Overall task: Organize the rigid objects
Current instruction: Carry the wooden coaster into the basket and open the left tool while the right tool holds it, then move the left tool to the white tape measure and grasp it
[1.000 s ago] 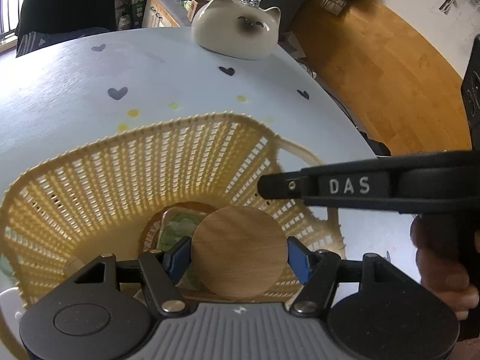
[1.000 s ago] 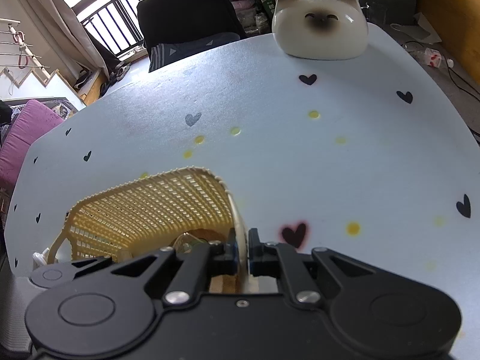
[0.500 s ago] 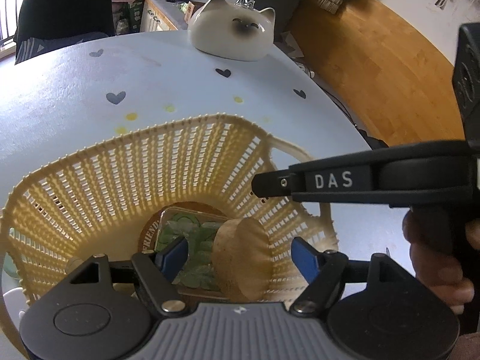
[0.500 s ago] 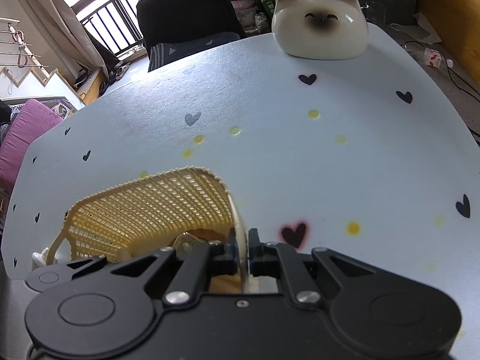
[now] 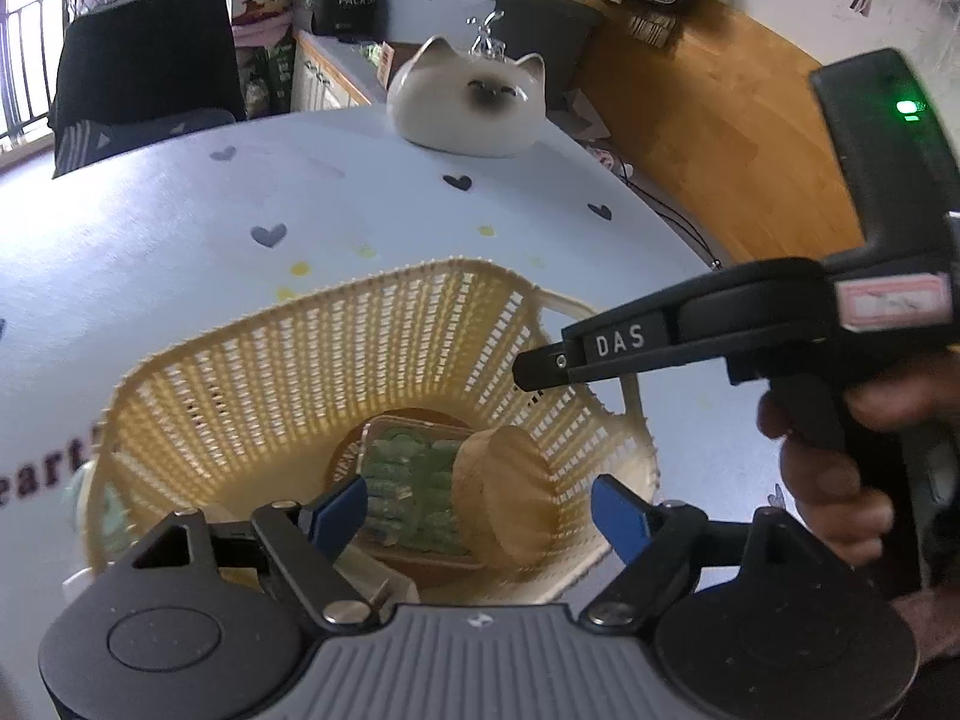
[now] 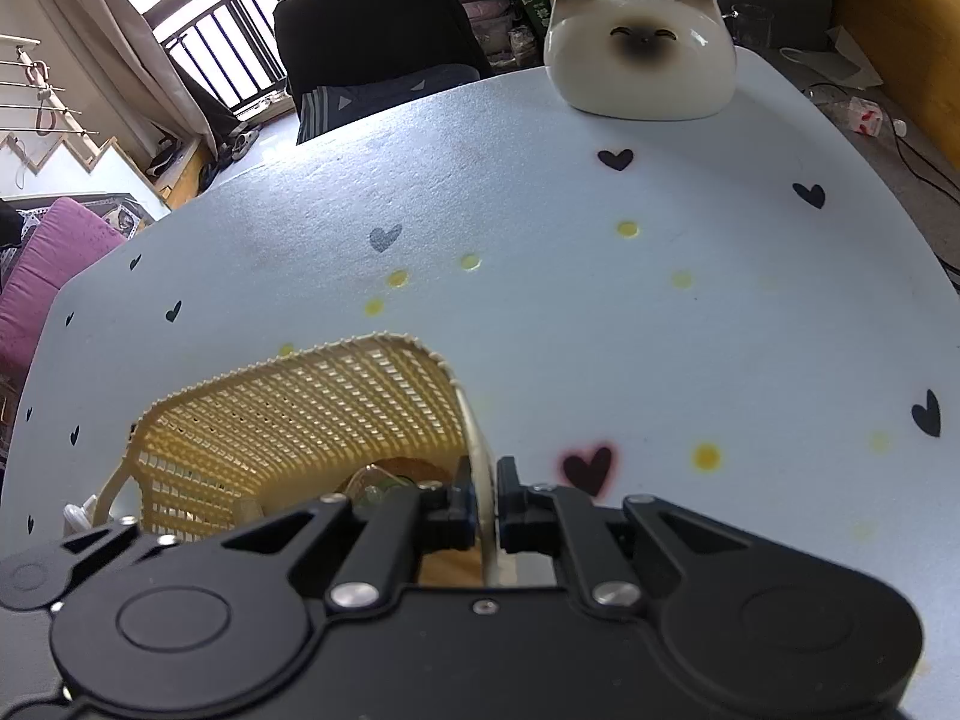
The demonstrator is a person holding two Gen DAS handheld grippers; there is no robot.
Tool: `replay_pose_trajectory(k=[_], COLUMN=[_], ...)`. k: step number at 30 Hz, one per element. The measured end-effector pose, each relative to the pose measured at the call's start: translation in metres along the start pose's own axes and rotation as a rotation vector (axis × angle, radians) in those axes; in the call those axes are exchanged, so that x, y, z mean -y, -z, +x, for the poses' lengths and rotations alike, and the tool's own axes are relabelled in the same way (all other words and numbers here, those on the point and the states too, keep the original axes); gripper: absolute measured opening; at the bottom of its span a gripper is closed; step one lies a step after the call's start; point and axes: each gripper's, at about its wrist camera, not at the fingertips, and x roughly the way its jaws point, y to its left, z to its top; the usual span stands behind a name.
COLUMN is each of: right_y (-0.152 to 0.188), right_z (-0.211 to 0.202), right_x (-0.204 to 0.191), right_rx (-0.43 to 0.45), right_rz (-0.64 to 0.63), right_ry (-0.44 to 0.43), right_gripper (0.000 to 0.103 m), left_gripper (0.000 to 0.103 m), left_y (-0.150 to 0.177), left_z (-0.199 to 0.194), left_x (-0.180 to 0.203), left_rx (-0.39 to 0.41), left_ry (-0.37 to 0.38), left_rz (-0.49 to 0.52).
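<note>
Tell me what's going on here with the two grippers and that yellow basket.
A person is sorting objects into a yellow woven basket on a heart-print table. The right gripper is shut on the basket's rim, steadying it. The left gripper is open above the basket. Between its blue fingers a round wooden disc leans on edge inside the basket, against a green-patterned tin. A ceramic cat sits at the table's far side.

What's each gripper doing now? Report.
Left tongs: open, empty, over the basket.
Right tongs: closed on the basket's rim.
</note>
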Motion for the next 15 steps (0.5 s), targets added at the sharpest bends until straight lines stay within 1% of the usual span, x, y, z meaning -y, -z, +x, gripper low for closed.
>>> replay_pose_trajectory(k=[2,3,6,11,15], right_y=[0.000,0.000,0.000,0.000,0.000], right_z=[0.000,0.000,0.000,0.000,0.000], right_x=[0.000,0.000,-0.001,-0.002,-0.003], right_rx=[0.000,0.000,0.001,0.004,0.004], right_rz=[0.000,0.000,-0.006,-0.008,-0.009], right_ry=[0.000,0.000,0.005,0.009,0.012], right_gripper=[0.007,0.007,0.007,0.007,0.007], left_gripper=[0.085,0.088,0.090,0.095,0.100], left_y=[0.002,0.003,0.005,0.009,0.012], left_z=[-0.010,-0.016,-0.033,-0.060,-0.083], left_x=[0.001,0.001,0.000,-0.012,-0.025], left_rx=[0.017,0.028,0.065,0.127,0.182], left_ry=[-0.011,-0.016,-0.020,-0.042,-0.088], left_rz=[0.011,0.017,0.030,0.006,-0.017])
